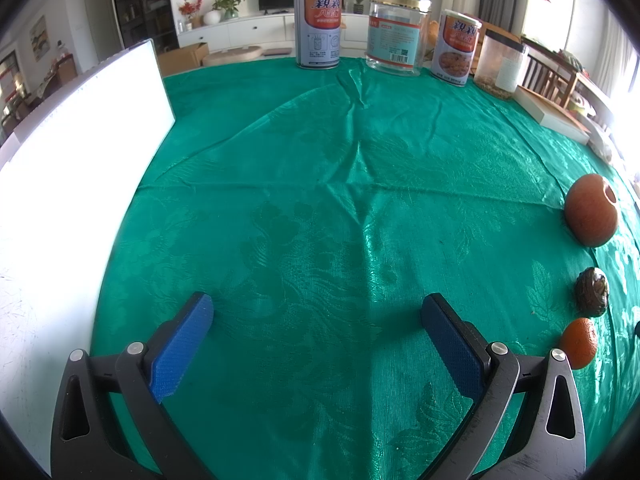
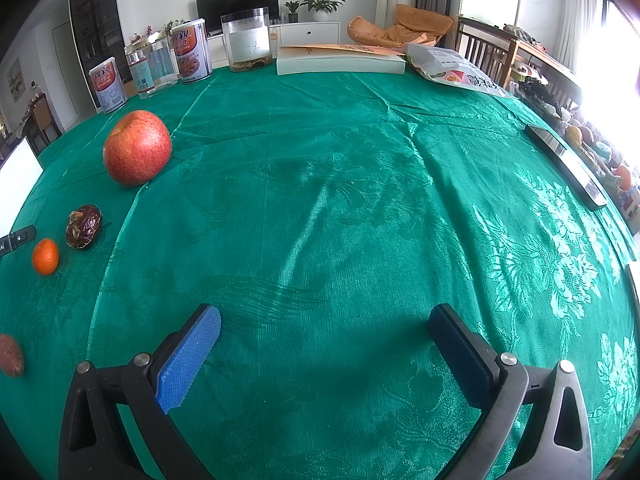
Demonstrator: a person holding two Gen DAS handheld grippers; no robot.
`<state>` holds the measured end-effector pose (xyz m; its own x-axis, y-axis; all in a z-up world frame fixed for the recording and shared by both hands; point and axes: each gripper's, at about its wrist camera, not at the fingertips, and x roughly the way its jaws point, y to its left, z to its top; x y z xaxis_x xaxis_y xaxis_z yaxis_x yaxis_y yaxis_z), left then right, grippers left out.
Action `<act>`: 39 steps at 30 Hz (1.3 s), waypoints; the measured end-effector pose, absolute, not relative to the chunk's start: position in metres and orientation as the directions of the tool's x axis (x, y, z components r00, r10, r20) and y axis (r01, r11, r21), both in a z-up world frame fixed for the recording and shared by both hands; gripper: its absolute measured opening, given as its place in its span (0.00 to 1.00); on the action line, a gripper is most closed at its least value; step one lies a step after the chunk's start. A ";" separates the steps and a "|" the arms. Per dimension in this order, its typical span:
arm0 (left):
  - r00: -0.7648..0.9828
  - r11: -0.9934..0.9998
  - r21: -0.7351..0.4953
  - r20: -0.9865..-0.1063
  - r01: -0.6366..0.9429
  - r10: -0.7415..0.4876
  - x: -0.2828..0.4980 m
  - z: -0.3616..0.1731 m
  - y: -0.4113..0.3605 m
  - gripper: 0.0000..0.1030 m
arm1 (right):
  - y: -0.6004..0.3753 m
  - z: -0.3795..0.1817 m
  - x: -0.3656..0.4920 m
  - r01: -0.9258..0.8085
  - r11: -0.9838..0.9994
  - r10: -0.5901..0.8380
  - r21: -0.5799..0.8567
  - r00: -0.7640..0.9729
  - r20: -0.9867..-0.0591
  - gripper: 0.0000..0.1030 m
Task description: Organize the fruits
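On the table [image 2: 320,208] with its shiny green patterned cloth, four fruits lie in a loose row between the two tools: a big red round apple [image 2: 137,148], a dark brown wrinkled date [image 2: 83,226], a small orange mandarin [image 2: 45,256] and a brownish oval fruit [image 2: 10,355] cut by the picture edge. Both the left hand-held gripper [image 1: 316,316] and the right hand-held gripper [image 2: 324,328] stand wide apart at the fingers, hold nothing, and point at bare cloth, well apart from any fruit.

I think the main risk is rolling. The apple and the mandarin are round, and the cloth looks slippery and has folds, so an off-centre touch by one blue pad may push them away. The date seems soft and could be squashed by a hard squeeze. I see no fruit bowl or tray, only a white upright board [image 1: 80,152], so the destination is unclear.
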<state>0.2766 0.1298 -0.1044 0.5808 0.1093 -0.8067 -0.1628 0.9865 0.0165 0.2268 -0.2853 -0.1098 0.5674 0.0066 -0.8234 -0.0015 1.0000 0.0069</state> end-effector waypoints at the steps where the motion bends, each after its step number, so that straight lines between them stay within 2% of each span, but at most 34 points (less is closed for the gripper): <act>1: 0.581 0.987 0.016 -0.807 -0.163 0.109 0.277 -0.104 0.130 1.00 | -0.286 -0.110 0.227 -0.001 1.000 0.007 0.008 0.567 -0.823 1.00; 39: 0.581 0.986 0.017 -0.807 -0.163 0.110 0.277 -0.104 0.130 1.00 | -0.288 -0.111 0.226 0.007 1.000 0.003 0.008 0.568 -0.823 1.00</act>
<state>0.2766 0.1298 -0.1043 0.5806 0.1096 -0.8068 -0.1632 0.9865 0.0166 0.2257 -0.2881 -0.1109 0.5679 0.0026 -0.8231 0.0069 0.9999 0.0079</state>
